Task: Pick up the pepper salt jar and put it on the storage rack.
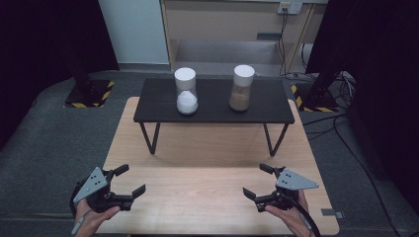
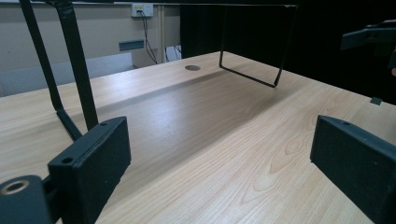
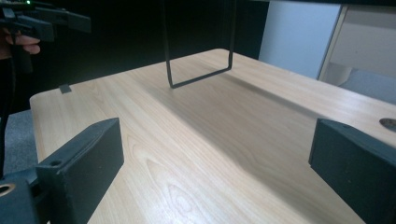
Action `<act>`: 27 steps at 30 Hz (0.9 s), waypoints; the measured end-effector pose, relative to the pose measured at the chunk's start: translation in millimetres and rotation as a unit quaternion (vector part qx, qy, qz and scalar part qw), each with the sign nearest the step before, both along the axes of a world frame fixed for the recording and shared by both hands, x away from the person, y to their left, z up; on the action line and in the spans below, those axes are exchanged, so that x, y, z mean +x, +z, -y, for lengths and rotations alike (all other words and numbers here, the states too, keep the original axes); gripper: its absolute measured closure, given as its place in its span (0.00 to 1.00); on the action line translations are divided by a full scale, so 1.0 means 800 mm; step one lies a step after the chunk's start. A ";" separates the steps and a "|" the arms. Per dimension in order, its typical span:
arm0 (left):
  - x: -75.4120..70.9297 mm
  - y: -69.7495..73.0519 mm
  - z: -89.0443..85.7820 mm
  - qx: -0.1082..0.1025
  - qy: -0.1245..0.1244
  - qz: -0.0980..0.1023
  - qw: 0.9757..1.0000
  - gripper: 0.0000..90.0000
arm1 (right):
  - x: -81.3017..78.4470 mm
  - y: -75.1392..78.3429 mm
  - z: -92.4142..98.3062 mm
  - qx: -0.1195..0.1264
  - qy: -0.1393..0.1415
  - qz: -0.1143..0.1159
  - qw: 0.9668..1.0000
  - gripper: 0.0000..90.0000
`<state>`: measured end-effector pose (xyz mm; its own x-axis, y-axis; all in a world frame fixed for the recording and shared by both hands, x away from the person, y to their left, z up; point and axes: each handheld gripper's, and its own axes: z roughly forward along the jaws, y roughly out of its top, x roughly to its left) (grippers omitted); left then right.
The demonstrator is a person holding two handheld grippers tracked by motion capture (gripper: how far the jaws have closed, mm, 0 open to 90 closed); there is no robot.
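Observation:
Two hourglasses stand on a low black stand (image 1: 212,111) at the far half of the wooden table (image 1: 212,197). The left hourglass (image 1: 186,91) holds white sand and the right hourglass (image 1: 241,89) holds brown sand. My left gripper (image 1: 131,180) rests near the front left of the table, open and empty. My right gripper (image 1: 257,181) sits near the front right, also open and empty. In the left gripper view the left gripper (image 2: 224,163) has its jaws wide apart over bare wood. The right gripper (image 3: 215,163) shows the same in the right gripper view. Both grippers are well short of the stand.
The stand's thin black wire legs (image 1: 150,138) rise from the tabletop, and one leg loop (image 2: 254,46) and another leg loop (image 3: 201,46) appear in the gripper views. Grey carpet (image 1: 44,148) surrounds the table. A wooden cabinet (image 1: 232,24) and cables (image 1: 341,118) lie beyond it.

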<state>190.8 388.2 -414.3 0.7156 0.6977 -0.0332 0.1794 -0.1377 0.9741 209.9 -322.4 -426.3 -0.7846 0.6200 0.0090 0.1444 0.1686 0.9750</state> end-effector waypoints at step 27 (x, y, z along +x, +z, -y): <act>-0.006 -0.001 0.000 -0.001 0.014 0.016 1.000 0.05 | 0.000 -0.017 0.009 0.013 -0.031 -0.018 0.999 0.04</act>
<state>186.3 388.5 -414.9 0.6970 0.7169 -0.0130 0.1522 -0.1302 0.9797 209.8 -329.7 -440.2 -0.7430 0.6672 0.0526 0.1888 0.1336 0.9729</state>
